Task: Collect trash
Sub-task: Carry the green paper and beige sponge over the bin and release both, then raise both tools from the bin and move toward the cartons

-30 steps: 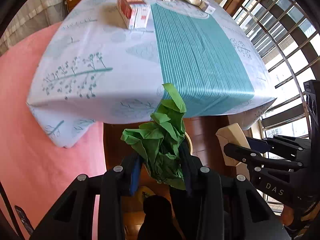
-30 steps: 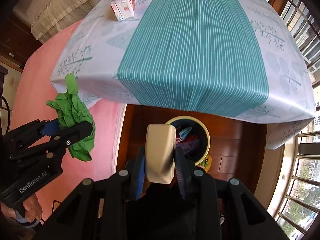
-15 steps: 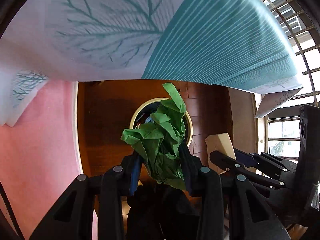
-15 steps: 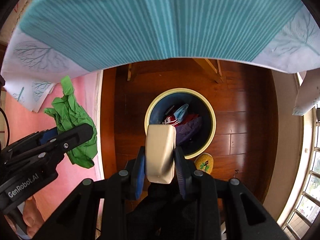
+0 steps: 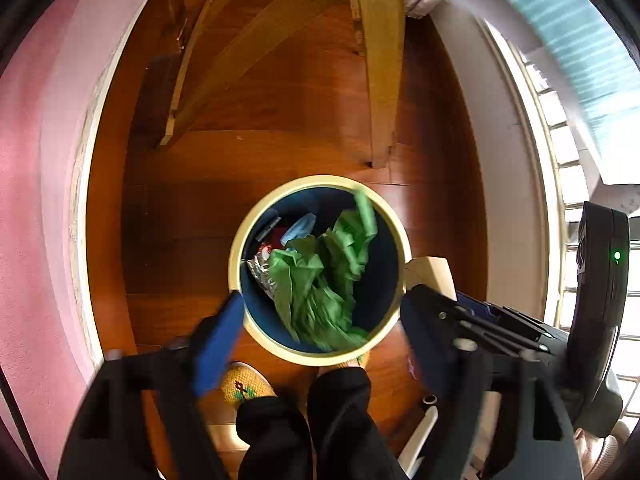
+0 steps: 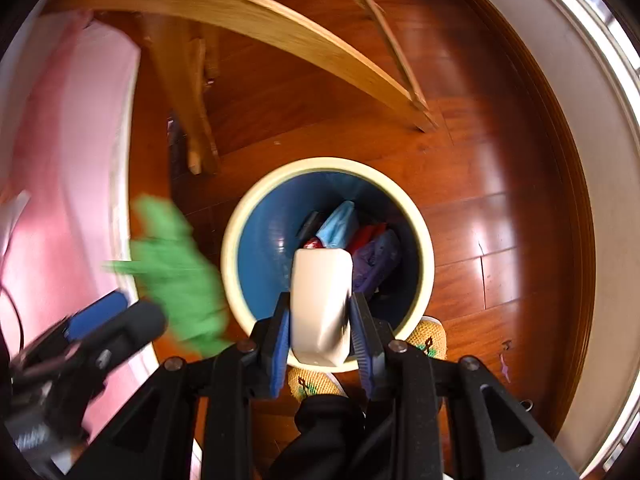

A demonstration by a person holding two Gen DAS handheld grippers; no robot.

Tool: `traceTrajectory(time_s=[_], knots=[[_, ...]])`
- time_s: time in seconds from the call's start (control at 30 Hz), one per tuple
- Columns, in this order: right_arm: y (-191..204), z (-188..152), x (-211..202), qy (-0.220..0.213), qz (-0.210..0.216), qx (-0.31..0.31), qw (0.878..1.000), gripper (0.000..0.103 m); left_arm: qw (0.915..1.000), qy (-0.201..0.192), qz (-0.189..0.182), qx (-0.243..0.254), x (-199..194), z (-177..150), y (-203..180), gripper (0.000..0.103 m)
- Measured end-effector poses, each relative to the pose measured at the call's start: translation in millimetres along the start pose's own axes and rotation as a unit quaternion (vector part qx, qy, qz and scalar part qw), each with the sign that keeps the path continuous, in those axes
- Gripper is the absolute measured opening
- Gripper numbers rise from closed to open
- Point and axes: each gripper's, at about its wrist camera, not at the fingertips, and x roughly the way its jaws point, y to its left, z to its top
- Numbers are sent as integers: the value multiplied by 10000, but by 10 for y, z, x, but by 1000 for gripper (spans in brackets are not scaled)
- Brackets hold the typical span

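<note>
Left gripper (image 5: pixel 324 328): fingers spread wide, gripping nothing. The green crumpled paper (image 5: pixel 324 280) is loose, motion-blurred, seen over the mouth of the trash bin (image 5: pixel 240 248); contact with the bin cannot be determined. Right gripper (image 6: pixel 320 320): fingers clamped on a cream plastic container (image 6: pixel 320 300), positioned above the bin's near rim. The bin stands on the wooden floor (image 5: pixel 280 152) and contains other waste.
</note>
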Motion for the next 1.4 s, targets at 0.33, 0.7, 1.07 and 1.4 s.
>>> traceTrajectory(time_s=[0.33,0.7,1.07,1.4], knots=[[-36,56,-214,-149,96,6,9998,40,9981,-205,523,-244,-210,-38,40,84],[361,-119,-1331,-443,193,-666,9966,40,9930,-891,537,-552,-1462,-111,-84,84],[819,-212,-2527,-918,288,-1375,9858,40,9796,-1855,556,-544,-2893,-153,-321,84],[1047,-138,-3467,-1743,293,-1572,9716,40,9671,-2460,565,-309,-3942,-62,-546,84]])
